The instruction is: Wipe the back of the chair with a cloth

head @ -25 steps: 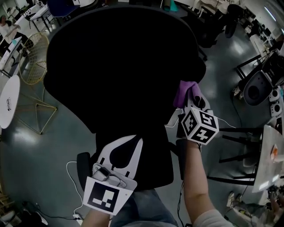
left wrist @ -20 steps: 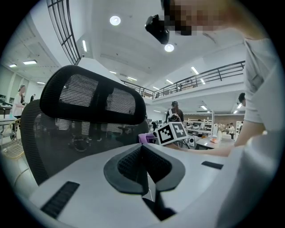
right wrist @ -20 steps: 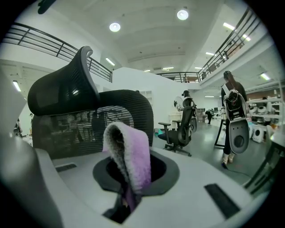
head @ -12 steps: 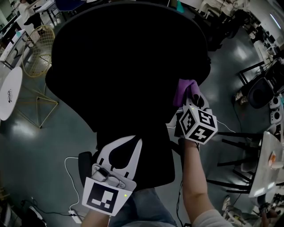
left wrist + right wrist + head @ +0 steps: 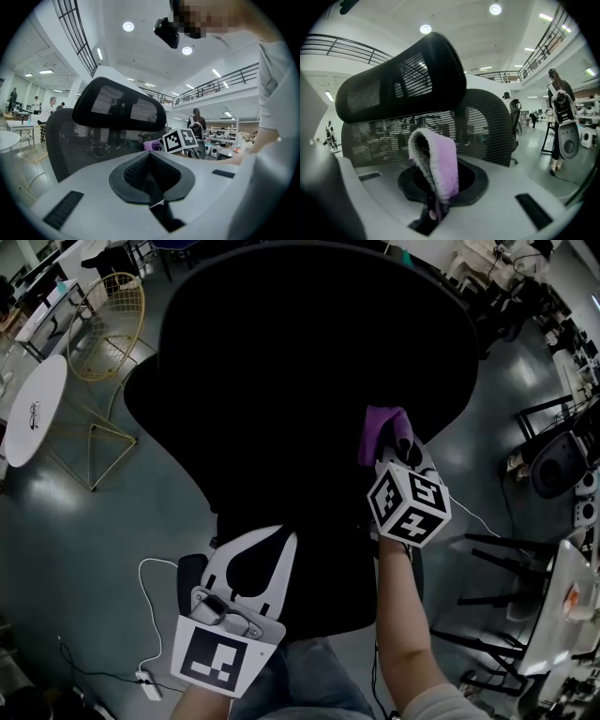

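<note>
A black office chair [image 5: 300, 381] fills the head view from above; its mesh back [image 5: 487, 124] and headrest [image 5: 403, 84] rise just ahead in the right gripper view. My right gripper [image 5: 395, 450] is shut on a purple cloth [image 5: 382, 430], which lies against the right edge of the chair's back. The cloth [image 5: 438, 161] stands up folded between the right gripper [image 5: 439, 190] fingers. My left gripper [image 5: 284, 538] is shut and holds nothing, low behind the chair. From the left gripper [image 5: 151, 171] I see the headrest [image 5: 119, 105] and mesh back [image 5: 79, 143].
A round white table [image 5: 33, 409] and a gold wire chair [image 5: 103, 315] stand at left. A cable with a power strip [image 5: 145, 681] lies on the grey floor. Black-framed furniture [image 5: 553, 456] and a white desk [image 5: 562, 606] stand at right. A person [image 5: 558, 93] stands far off.
The head view has shifted, so the chair sits further right in frame. My right gripper with the cloth has edged slightly inward along the chair's back. The left gripper has stayed put.
</note>
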Demonstrator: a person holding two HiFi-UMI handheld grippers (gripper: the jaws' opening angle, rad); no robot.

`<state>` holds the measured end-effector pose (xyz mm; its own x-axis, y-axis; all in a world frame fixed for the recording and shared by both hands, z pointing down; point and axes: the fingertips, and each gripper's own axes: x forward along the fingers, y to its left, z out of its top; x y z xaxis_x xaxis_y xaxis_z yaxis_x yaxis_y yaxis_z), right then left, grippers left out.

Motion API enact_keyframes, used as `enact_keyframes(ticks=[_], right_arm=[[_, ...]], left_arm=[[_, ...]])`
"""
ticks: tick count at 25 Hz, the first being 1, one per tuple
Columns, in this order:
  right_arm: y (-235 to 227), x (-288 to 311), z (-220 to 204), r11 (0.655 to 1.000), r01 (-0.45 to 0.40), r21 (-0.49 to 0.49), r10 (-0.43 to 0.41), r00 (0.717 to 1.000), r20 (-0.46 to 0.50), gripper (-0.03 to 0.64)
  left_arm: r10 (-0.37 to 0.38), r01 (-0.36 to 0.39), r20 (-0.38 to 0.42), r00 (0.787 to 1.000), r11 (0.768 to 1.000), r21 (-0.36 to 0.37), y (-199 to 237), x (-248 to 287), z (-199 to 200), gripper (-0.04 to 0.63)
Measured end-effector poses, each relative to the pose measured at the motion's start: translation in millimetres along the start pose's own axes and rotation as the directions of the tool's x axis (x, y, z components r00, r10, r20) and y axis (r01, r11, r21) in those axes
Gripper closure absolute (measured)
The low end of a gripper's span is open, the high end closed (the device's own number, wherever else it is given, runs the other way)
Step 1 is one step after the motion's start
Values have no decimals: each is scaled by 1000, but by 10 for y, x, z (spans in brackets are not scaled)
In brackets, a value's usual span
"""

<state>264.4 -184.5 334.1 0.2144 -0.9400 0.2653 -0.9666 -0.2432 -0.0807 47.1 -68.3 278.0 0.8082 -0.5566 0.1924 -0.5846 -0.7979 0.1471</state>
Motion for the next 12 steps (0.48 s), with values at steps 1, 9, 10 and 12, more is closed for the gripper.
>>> enact_keyframes(ticks=[1,9,10,12], right_arm=[[75,7,-5,1000,-11,-2,11,1000,-1,572],[655,46,-60,995,-99,-8,99,995,-13,572],[740,54,-69,994,-111,-10,111,994,-15,572],[919,73,-87,990,-138,-15,137,990,-20,572]], left_arm=[[10,-10,1,1000,1000,-2,32,-33,-2,583],[88,-88,16,996,996,-15,225,-292,-5,583],[96,-96,17,995,995,-16,250,-326,-9,583],[114,-113,19,993,993,-19,306,-394,-15,583]])
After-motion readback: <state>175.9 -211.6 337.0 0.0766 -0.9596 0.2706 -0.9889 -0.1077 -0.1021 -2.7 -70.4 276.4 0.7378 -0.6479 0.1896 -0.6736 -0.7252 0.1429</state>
